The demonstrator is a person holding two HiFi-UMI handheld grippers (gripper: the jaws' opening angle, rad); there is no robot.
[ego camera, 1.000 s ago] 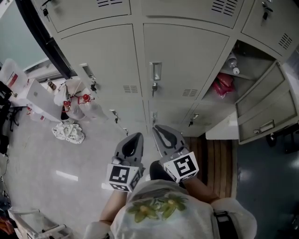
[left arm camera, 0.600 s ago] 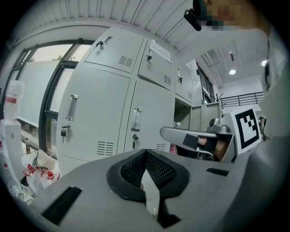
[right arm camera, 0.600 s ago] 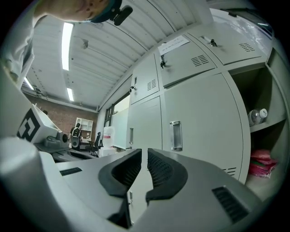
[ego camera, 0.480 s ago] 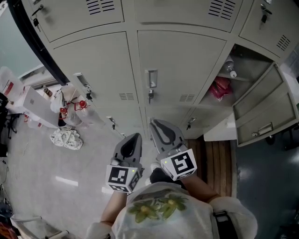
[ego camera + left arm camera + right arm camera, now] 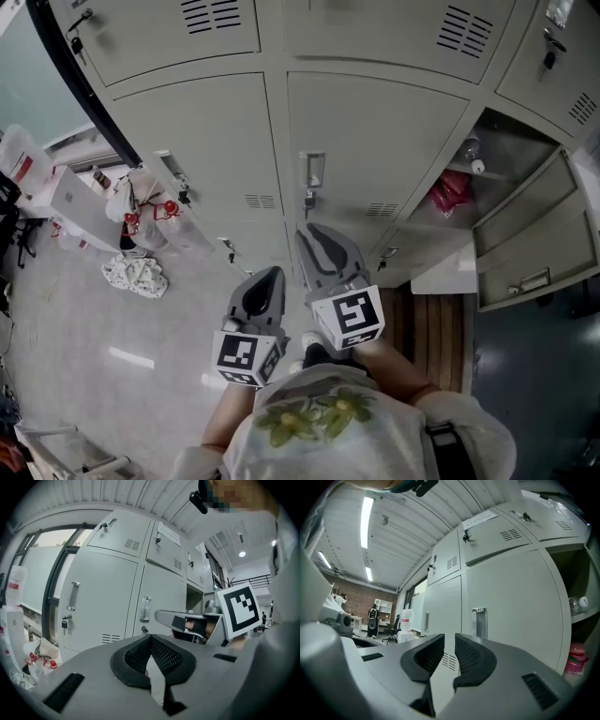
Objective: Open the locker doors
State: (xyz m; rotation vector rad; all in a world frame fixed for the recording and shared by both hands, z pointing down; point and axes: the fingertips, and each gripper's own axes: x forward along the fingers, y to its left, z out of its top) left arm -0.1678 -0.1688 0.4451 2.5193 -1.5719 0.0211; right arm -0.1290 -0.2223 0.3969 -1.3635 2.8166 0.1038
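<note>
Sheet steel by the look of it, painted pale and smooth: middle locker door (image 5: 384, 131), closed, straight ahead of both grippers on the far side of a strip of floor. Probably stiff, fairly light, and free to swing on hinges only; no purchase on the flat, slippery face. Best hold judged to be the upright chrome handle (image 5: 313, 171) near the left edge of that door, with a small key lock (image 5: 308, 200) just below it, perhaps to be turned first. Hinges judged to sit on the right edge, going by the open locker door (image 5: 530, 230) swung wide at far right, red packet (image 5: 448, 192) on the shelf behind it. Further left, left locker door (image 5: 202, 141), closed too, with the same sort of handle.

On the right gripper (image 5: 450, 641): jaws just opening to a narrow slit, nothing between them, aimed about level at the middle handle and apart from it. On the left gripper (image 5: 150, 639): jaws together at the tips, empty, nearer to the person and left of the other. Wider jaws wanted to get round the handle; then a steady pull along the door's arc, not straight back, for fear of pads sliding off chrome or thin steel flexing.
</note>
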